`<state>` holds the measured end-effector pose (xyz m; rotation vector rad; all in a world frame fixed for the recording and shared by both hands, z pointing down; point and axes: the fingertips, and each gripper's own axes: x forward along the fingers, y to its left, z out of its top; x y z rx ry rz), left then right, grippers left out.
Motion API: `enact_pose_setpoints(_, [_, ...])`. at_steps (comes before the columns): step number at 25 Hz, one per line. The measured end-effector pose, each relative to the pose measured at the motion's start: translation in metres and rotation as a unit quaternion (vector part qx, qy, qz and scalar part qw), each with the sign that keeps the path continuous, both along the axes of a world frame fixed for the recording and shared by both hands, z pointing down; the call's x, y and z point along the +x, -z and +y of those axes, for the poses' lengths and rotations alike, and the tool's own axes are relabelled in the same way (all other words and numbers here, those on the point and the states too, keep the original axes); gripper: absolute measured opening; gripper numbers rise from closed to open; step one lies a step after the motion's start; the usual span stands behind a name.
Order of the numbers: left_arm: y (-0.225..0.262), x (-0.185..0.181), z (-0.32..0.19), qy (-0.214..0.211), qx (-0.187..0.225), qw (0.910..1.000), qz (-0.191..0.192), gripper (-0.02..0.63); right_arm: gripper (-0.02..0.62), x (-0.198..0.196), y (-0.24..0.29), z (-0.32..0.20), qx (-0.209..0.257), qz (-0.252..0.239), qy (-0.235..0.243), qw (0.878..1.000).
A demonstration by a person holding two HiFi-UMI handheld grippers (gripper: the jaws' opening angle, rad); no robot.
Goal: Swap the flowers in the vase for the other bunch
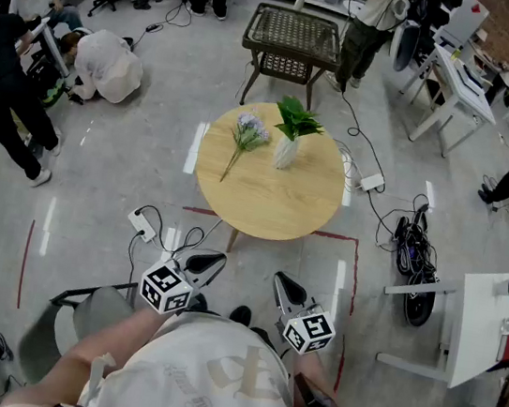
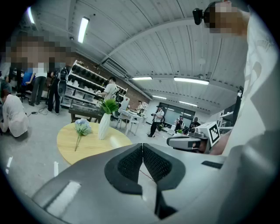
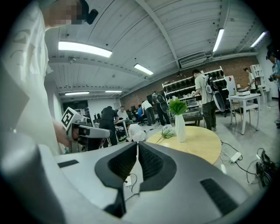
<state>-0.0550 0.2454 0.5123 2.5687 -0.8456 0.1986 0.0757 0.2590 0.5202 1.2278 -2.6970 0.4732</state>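
- While both tools sit close in by the person's body, the left hand-held gripper (image 2: 142,146) has its jaws pressed together on nothing. The right hand-held gripper (image 3: 136,144) is the same, jaws together and empty. It looks like a carrying pose, with no grab begun.
- Out ahead, well apart from both, sits the round wooden worktop (image 1: 264,204), so an approach looks to be the step in hand.
- On the far part of the worktop, right of centre, the white vase (image 1: 285,152) stands upright with the green leafy bunch (image 1: 297,119) planted in it. That's the bunch to come out.
- Just left of the vase lies the pale lilac bunch (image 1: 249,133), flat on the wood, heads far and stem trailing near and left. Laid down like that, its stem is open to a pinch from the side.
- Nothing is swapped yet, and the jaws would have to spread before either bunch can be taken. The vase looks slim and light, and may tip if the leaves are pulled sideways instead of straight up.
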Motion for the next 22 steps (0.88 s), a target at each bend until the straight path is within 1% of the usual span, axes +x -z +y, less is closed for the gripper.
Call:
enact_pose_setpoints(6, [-0.003,-0.001,0.003,-0.016,-0.002,0.9999,-0.001,0.009,0.015,-0.004,-0.004,0.002,-0.006,-0.003,-0.014,1.000])
enact_pose_setpoints(14, [-0.007,-0.006,0.003,-0.028,-0.007,0.9996,-0.001,0.009,0.015,-0.008,-0.011,0.004,-0.013,0.004,-0.036,0.999])
enact_pose_setpoints(22, [-0.008,-0.020,0.001,-0.025,-0.005,0.9997,-0.002,0.009,0.015,-0.020,-0.015,0.001,-0.018,0.007,-0.043,0.999])
